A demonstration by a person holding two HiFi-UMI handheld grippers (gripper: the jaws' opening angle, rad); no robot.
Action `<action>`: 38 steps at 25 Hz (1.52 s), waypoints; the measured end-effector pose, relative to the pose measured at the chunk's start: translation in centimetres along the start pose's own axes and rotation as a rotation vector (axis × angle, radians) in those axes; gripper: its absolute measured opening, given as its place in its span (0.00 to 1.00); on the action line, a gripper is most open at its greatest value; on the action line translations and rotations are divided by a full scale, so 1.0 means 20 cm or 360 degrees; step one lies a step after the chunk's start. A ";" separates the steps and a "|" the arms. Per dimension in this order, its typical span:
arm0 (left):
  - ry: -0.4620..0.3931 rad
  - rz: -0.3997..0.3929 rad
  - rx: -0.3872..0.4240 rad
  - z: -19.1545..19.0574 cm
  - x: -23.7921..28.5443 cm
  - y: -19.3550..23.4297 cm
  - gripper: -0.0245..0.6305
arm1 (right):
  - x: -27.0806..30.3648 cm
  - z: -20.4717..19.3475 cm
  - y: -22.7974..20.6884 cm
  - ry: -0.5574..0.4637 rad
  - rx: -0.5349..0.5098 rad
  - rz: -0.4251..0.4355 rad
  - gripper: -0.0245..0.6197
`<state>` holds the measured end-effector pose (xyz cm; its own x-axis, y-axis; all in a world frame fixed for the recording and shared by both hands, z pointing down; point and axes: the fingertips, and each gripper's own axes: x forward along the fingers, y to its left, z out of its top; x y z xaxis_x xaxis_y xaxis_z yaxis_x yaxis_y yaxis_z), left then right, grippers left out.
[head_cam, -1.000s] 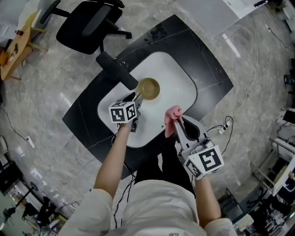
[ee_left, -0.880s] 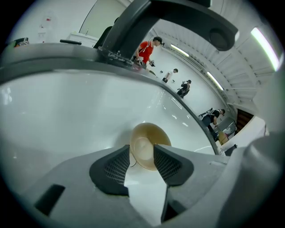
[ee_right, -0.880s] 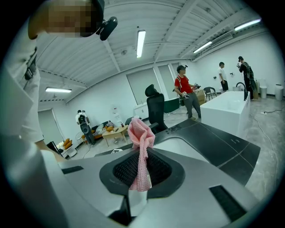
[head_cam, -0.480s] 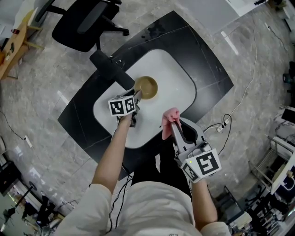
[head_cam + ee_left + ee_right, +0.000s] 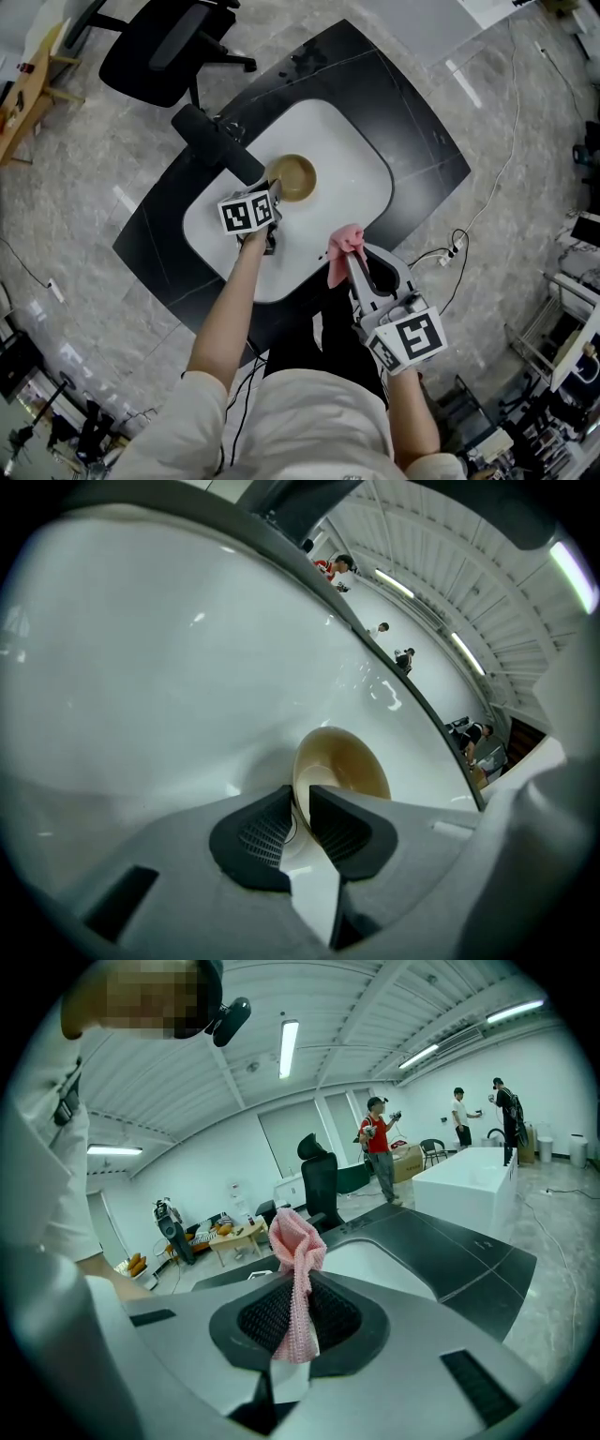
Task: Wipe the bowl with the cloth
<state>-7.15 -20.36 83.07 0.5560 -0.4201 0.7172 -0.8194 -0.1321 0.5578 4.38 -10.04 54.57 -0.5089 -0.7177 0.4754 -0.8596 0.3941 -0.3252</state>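
Observation:
A tan bowl [image 5: 294, 175] stands on the white tabletop [image 5: 352, 159]. My left gripper [image 5: 275, 193] is at its near left rim. In the left gripper view the bowl [image 5: 349, 766] has its rim between the two dark pads, and the left gripper [image 5: 302, 797] has just been closing on that rim and now grips it. The right gripper [image 5: 349, 251] hovers over the table's near edge, shut on a pink cloth [image 5: 344, 244]. In the right gripper view the cloth [image 5: 297, 1239] sticks up in a bunch from the right gripper [image 5: 298, 1314].
The white top lies on a black table [image 5: 412, 122]. A dark cylinder-shaped object [image 5: 212, 146] lies at the table's left edge, close behind the bowl. An office chair [image 5: 159, 52] stands beyond it. A cable and plug [image 5: 452, 255] lie on the floor at the right.
The left gripper has come closer to the bowl and lower, to its near rim. The right gripper with the cloth has hardly moved.

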 end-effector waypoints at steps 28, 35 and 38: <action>0.0092 0.0117 0.0054 -0.05 -0.29 -0.16 0.07 | -0.11 0.12 -0.01 -0.0116 -0.0018 -0.0007 0.08; 0.0065 0.0171 0.0036 -0.07 -0.48 -0.25 0.07 | -0.23 0.26 0.03 -0.0198 -0.0065 0.0051 0.08; 0.0046 0.0196 0.0004 -0.07 -0.58 -0.29 0.07 | -0.27 0.34 0.06 -0.0237 -0.0103 0.0098 0.08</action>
<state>-8.69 -13.48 72.07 0.4546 -0.4073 0.7921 -0.8821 -0.0831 0.4636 6.40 -9.53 46.09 -0.5523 -0.7662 0.3285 -0.8307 0.4726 -0.2944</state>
